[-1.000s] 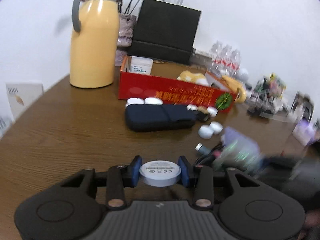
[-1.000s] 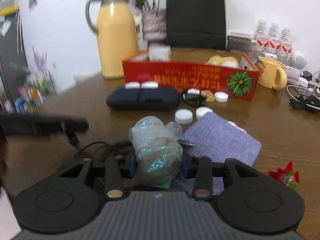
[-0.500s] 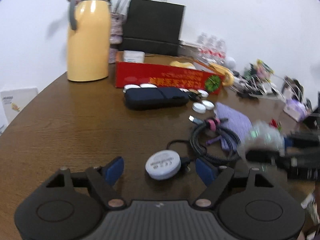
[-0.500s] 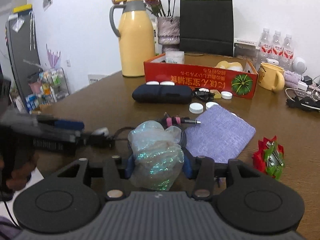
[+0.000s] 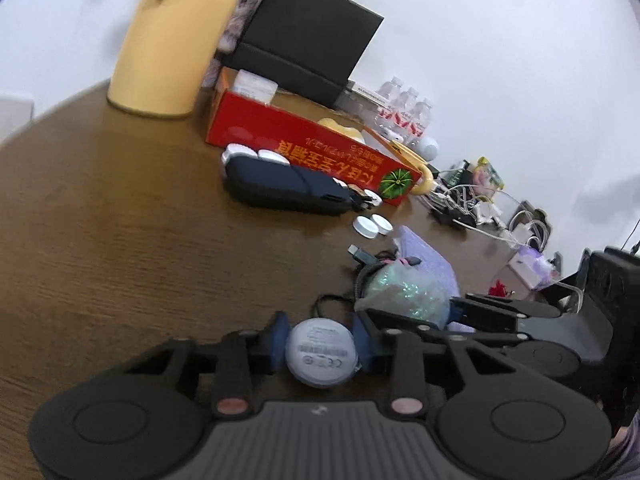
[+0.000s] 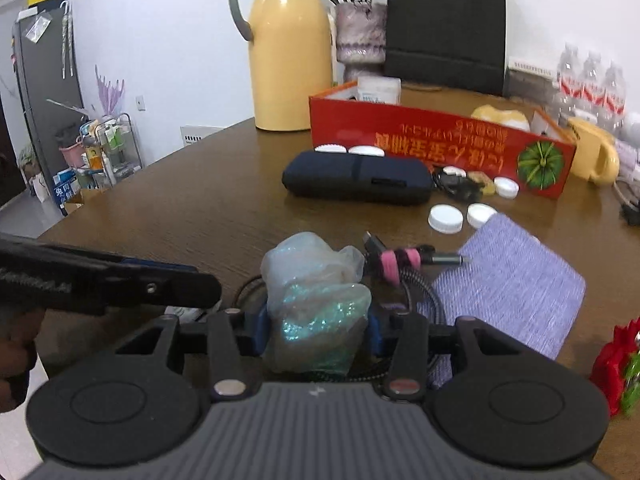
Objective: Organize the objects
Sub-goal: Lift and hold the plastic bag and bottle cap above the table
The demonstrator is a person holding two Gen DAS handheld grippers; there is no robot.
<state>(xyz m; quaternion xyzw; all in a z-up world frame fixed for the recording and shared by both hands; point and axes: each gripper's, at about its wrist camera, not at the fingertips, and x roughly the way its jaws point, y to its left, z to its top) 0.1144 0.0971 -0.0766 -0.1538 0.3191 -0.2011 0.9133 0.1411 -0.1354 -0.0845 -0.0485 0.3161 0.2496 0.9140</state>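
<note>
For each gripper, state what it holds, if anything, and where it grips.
Left gripper: closing on the round white charger puck, pads at its rim. Right gripper: crumpled clear plastic bag, by its lower sides.

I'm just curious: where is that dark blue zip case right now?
The dark blue case lies mid-table in the right wrist view, just in front of the red box, with two white caps to its right.

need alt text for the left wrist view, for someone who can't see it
The left gripper is closing its blue pads on a round white charger puck just above a brown wooden table. To its right, the right gripper holds a crumpled iridescent plastic bag; behind lie a dark case, a red box and a yellow jug.
</note>
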